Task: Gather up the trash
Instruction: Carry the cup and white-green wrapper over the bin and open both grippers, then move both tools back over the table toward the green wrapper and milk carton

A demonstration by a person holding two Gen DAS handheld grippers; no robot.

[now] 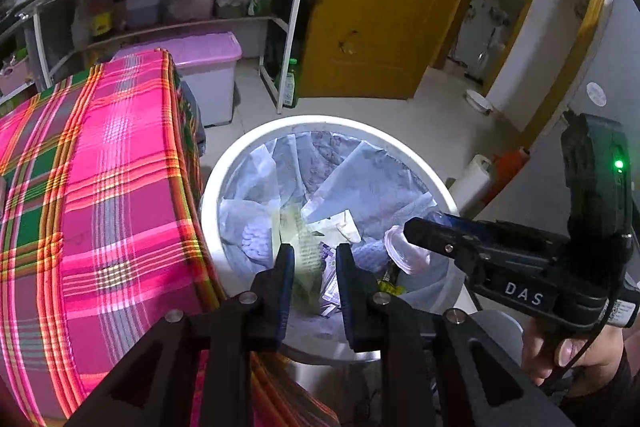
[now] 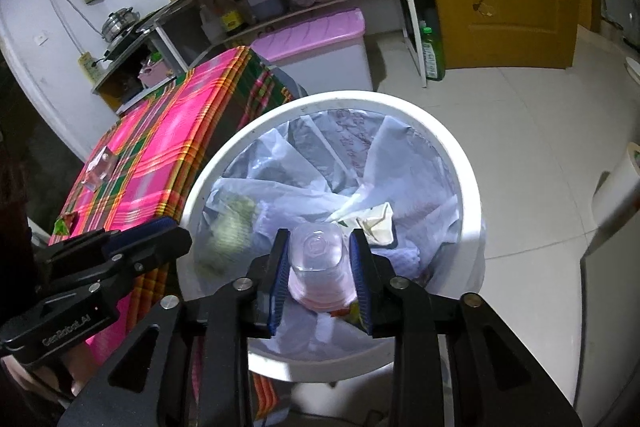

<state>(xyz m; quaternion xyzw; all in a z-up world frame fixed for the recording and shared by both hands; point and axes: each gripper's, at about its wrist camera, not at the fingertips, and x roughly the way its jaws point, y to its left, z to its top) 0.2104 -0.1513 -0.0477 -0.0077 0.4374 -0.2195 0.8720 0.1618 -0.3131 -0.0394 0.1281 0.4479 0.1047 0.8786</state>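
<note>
A clear, soft plastic cup (image 2: 318, 263) is pinched between the pads of the right gripper (image 2: 319, 277) over the white round bin (image 2: 468, 183), toward its 6 o'clock rim. The left gripper (image 1: 314, 287) is held parted and empty. Crumpled paper (image 2: 378, 223) already lies inside the thin liner; a clear item (image 2: 98, 167) is left on the plaid cloth (image 2: 160, 155) at 9 o'clock.

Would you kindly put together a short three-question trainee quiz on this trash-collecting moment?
1. True or false: the right gripper is empty.
2. What stands directly beneath the clear plastic cup? A) pink lidded storage box B) white round trash bin lined with a plastic bag C) yellow door
3. Fill in: the left gripper hangs over the bin with its jaws ____ and nothing between them.

Key: 1 false, it is shut on the cup. 2 B. 3 open.
</note>
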